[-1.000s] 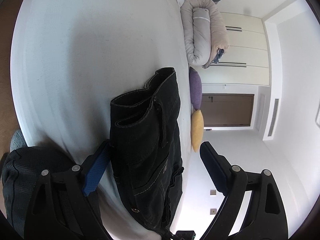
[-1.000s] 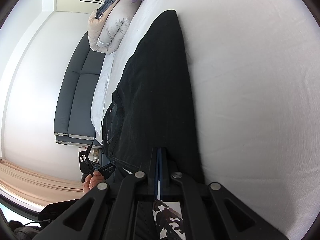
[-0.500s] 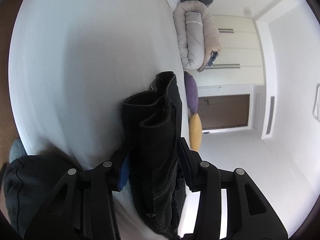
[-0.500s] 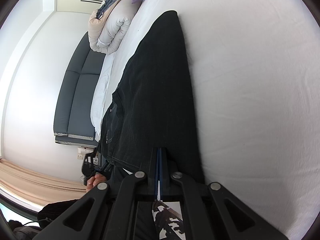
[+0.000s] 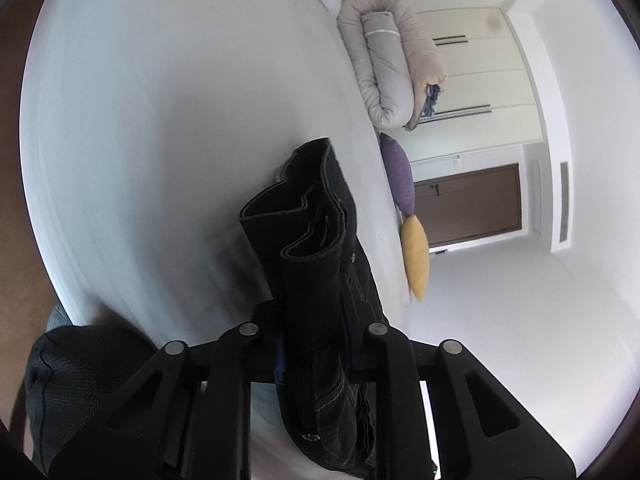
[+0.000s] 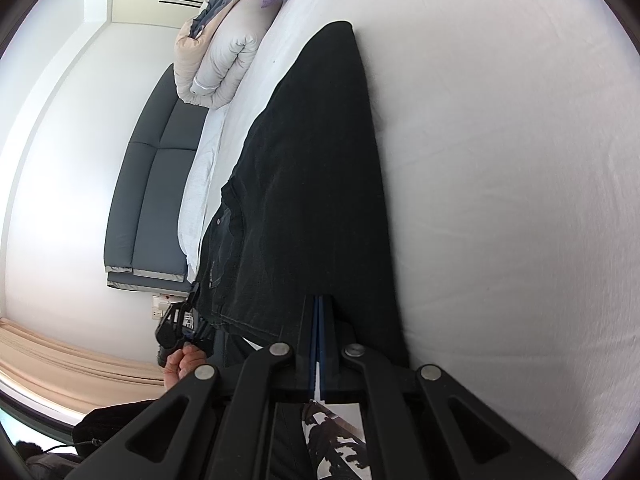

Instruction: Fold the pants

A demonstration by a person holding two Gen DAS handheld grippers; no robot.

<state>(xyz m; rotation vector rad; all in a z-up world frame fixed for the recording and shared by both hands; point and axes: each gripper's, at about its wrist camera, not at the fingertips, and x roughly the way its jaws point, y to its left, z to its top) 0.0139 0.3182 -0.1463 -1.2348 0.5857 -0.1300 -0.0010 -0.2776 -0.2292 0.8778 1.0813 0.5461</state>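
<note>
Black pants (image 6: 312, 184) lie lengthwise on the white bed (image 6: 500, 160). My left gripper (image 5: 310, 320) is shut on the bunched waistband end of the pants (image 5: 312, 256), whose folds stand up between its fingers. My right gripper (image 6: 319, 312) is shut on the near hem edge of the pants, its blue pads pressed together. In the right wrist view the left gripper (image 6: 176, 324) and the hand holding it show at the pants' waist end, off the bed's edge.
A rolled grey-beige duvet (image 5: 394, 64) lies at the bed's far end, with a purple cushion (image 5: 398, 176) and a yellow cushion (image 5: 416, 260) beside it. A dark grey sofa (image 6: 152, 188) stands along the wall. A wardrobe and a brown door (image 5: 468, 204) are behind.
My left gripper went from wide open around the waistband to shut on it, bunching the fabric. My right gripper stayed shut on the hem.
</note>
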